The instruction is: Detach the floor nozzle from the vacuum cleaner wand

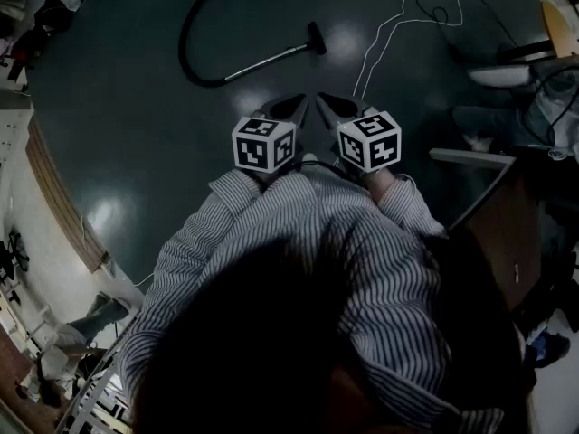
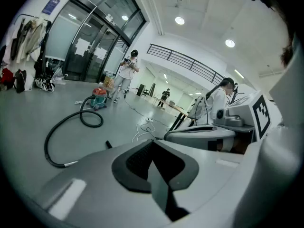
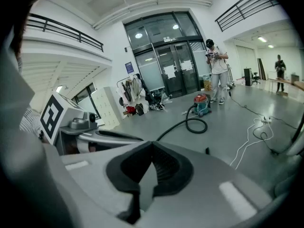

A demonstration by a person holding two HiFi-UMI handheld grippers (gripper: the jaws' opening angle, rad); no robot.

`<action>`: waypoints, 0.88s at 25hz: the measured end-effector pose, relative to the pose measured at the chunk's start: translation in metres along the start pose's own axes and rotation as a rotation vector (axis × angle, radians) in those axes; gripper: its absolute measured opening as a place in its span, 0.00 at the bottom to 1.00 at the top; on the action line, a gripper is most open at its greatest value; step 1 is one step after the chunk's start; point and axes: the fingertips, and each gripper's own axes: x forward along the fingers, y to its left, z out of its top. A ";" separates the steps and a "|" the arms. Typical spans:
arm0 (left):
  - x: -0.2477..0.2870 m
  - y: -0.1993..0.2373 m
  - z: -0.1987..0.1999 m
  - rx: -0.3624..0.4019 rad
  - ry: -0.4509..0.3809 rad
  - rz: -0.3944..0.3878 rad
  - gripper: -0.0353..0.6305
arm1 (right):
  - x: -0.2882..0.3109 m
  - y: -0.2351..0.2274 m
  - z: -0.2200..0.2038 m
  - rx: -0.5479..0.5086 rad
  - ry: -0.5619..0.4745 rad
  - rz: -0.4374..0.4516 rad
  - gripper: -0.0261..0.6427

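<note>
On the dark floor ahead lies the vacuum's silver wand [image 1: 267, 61] with its small black floor nozzle [image 1: 315, 38] on the far end. A black hose [image 1: 192, 27] loops back from the wand. My left gripper [image 1: 295, 107] and right gripper [image 1: 326, 105] are held side by side in front of my chest, well short of the wand, both shut with nothing between the jaws. In the left gripper view the gripper [image 2: 153, 144] points toward the hose [image 2: 59, 129] and nozzle [image 2: 108, 144]. The right gripper [image 3: 152, 146] faces the nozzle [image 3: 207, 150] and the red and teal vacuum body [image 3: 202, 103].
A white cable [image 1: 384, 25] runs across the floor right of the nozzle. A table edge [image 1: 470, 156] and clutter stand at the right, shelving at the left. A person [image 3: 216, 68] stands beyond the vacuum body near the glass doors.
</note>
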 end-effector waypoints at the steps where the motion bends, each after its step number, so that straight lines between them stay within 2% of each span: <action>1: 0.001 0.000 0.000 0.004 0.001 0.001 0.06 | 0.000 -0.001 -0.001 0.001 0.002 0.000 0.04; 12: 0.008 -0.004 0.000 0.034 0.017 -0.007 0.06 | 0.002 -0.008 -0.003 0.011 0.013 0.012 0.04; 17: 0.012 -0.008 -0.001 0.079 0.025 -0.005 0.06 | 0.002 -0.012 -0.007 0.012 0.019 0.017 0.04; 22: 0.013 -0.006 0.000 0.052 0.020 0.001 0.06 | 0.002 -0.018 -0.002 0.090 -0.015 0.044 0.04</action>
